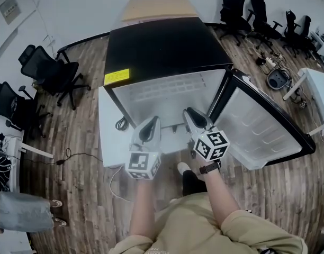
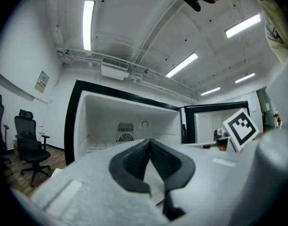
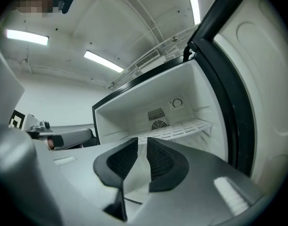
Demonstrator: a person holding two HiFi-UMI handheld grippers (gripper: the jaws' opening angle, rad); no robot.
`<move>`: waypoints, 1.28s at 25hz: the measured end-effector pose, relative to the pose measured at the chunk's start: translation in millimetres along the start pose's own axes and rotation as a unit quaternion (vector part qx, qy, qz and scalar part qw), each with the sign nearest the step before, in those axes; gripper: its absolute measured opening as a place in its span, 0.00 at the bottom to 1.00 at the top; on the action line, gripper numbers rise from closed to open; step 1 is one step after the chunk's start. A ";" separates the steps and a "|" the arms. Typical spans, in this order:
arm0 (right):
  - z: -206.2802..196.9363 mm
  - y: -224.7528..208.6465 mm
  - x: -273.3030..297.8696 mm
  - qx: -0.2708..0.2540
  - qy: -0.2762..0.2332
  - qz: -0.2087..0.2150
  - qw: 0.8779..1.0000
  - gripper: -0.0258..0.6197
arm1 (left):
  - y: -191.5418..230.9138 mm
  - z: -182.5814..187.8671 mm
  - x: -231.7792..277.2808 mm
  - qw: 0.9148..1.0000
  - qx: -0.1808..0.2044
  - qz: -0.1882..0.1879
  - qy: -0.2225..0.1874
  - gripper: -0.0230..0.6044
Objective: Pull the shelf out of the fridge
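Note:
A small black fridge [image 1: 162, 49] stands with its door [image 1: 260, 123] swung open to the right. In the right gripper view a white wire shelf [image 3: 181, 128] spans the white interior below the fan vent; the left gripper view shows its left end [image 2: 94, 148]. Both grippers hover in front of the opening, short of the shelf. My left gripper [image 1: 151, 122] [image 2: 149, 141] is shut, tips touching, nothing between them. My right gripper [image 1: 192, 113] [image 3: 142, 140] is open by a narrow gap, with nothing in it.
Black office chairs [image 1: 51, 73] stand at the left and at the back right [image 1: 241, 12]. A cable [image 1: 80, 156] trails over the wooden floor left of the fridge. A white desk [image 1: 318, 97] is at the right. Another person's leg and shoes [image 1: 24, 211] are at the lower left.

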State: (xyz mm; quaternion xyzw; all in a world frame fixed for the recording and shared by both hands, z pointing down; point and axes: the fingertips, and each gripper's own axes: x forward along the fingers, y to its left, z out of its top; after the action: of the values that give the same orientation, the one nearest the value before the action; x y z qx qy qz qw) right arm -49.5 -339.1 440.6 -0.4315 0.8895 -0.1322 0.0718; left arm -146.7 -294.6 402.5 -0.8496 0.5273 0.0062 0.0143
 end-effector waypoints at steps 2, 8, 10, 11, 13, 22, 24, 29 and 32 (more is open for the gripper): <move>-1.2 -2.9 9.6 0.016 -0.006 0.005 1.000 0.13 | 6.9 -0.8 4.9 1.000 0.001 0.002 0.002 0.03; -11.6 -16.2 33.5 0.059 0.000 0.010 0.998 0.24 | 16.6 -3.4 22.4 1.000 -0.004 0.001 0.003 0.03; -13.5 -23.1 40.3 0.078 -0.002 0.006 0.997 0.28 | 16.5 -2.4 28.7 1.000 -0.003 -0.003 0.003 0.03; -13.6 -26.7 43.6 0.091 -0.005 0.006 0.996 0.30 | 17.1 -2.2 31.8 1.000 -0.003 -0.005 0.003 0.03; -13.9 -33.4 49.6 0.119 -0.011 0.007 0.993 0.32 | 19.1 -3.2 37.3 1.000 -0.005 -0.005 0.005 0.03; -18.5 -50.3 75.0 0.254 -0.043 0.027 0.966 0.40 | 30.9 -8.5 49.1 1.000 -0.005 0.006 0.011 0.03; -19.6 -52.0 79.6 0.265 -0.043 0.030 0.963 0.41 | 30.8 -7.8 52.3 1.000 -0.004 0.006 0.009 0.03; -13.5 -59.0 94.5 0.335 -0.064 0.036 0.939 0.43 | 35.6 -10.9 59.9 1.000 -0.009 0.009 0.010 0.03; -7.7 -71.2 102.6 0.370 -0.081 0.031 0.925 0.43 | 37.7 -14.3 63.7 1.000 -0.012 0.011 0.010 0.03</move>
State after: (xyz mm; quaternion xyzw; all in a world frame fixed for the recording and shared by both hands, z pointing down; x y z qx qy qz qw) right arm -61.4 -460.6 467.7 -0.3553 0.7818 -0.4141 0.3018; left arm -152.3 -368.9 414.5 -0.8436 0.5370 0.0046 -0.0013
